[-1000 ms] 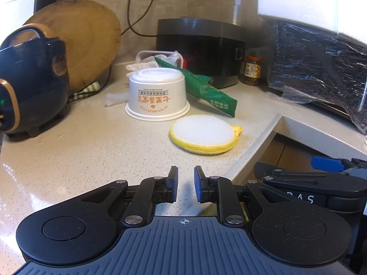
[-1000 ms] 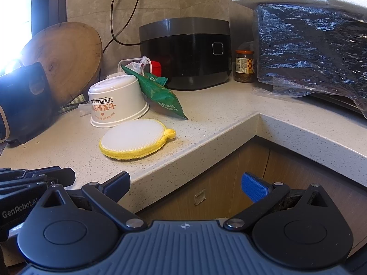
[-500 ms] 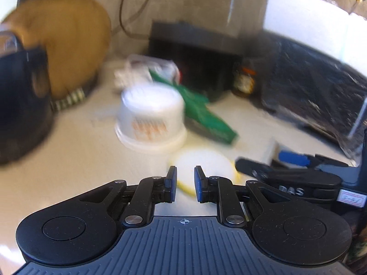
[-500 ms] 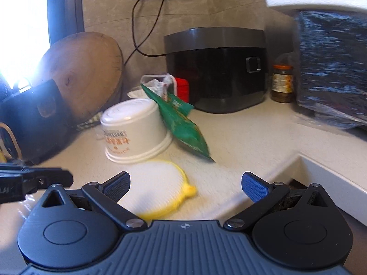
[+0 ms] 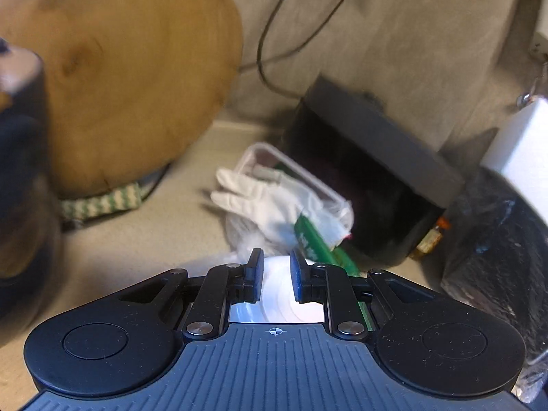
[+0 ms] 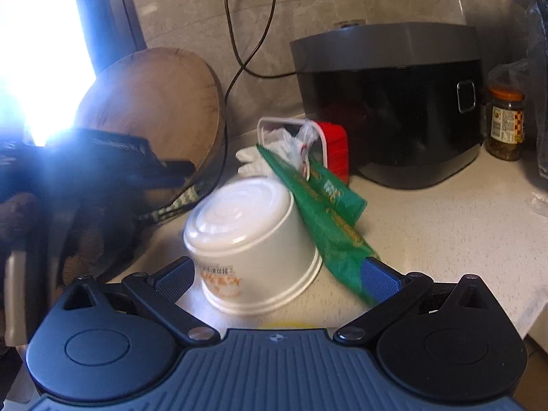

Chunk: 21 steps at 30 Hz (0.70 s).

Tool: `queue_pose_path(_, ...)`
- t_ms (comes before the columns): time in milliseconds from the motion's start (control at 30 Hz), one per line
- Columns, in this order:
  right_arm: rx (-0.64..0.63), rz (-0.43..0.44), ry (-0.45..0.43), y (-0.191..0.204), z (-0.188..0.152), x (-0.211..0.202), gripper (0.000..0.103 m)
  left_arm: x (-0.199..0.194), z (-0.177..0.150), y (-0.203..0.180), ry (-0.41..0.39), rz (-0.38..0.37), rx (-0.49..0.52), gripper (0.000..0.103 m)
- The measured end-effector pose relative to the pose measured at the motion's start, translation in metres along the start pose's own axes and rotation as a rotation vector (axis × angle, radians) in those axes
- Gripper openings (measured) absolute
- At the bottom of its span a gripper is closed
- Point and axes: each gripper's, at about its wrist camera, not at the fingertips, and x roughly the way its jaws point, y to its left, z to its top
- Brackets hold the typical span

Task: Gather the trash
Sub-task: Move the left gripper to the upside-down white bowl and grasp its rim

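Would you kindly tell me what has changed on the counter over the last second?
Both tools advanced over the counter. The left hand-held gripper, fingers a narrow gap apart as before, now hangs above the upturned white cup. The right hand-held gripper, wide open as before, now brackets that cup. Nothing was grasped. The yellow sponge has nearly slipped from view. The cup, green wrapper, white glove and black cooker stayed put.
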Motion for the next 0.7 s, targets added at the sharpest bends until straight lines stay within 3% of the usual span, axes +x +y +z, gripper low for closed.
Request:
queue_pose_path(133,-0.015,-0.016,-0.048,-0.002,0.011,0.005,0.103,0.023,-0.001,0.003,0.039,-0.01,0.012,0.02)
queue_pose_path(333,-0.073,0.061,0.028,0.004,0.001,0.027,0.103,0.029,-0.007,0.005,0.035,-0.045,0.074,0.02)
queue_pose_path(467,-0.072,0.059,0.084,0.009,-0.006,0.046,0.103,0.021,-0.005,0.012,0.019,-0.015,0.041,0.02)
queue_pose_path(600,-0.085,0.036,0.076,0.01,-0.009,0.047,0.103,0.018,-0.002,0.029,0.018,-0.004,0.012,0.02)
queue_pose_path(700,-0.09,0.036,0.066,0.01,-0.006,0.048,0.103,0.028,-0.003,0.042,0.056,-0.054,-0.049,0.02)
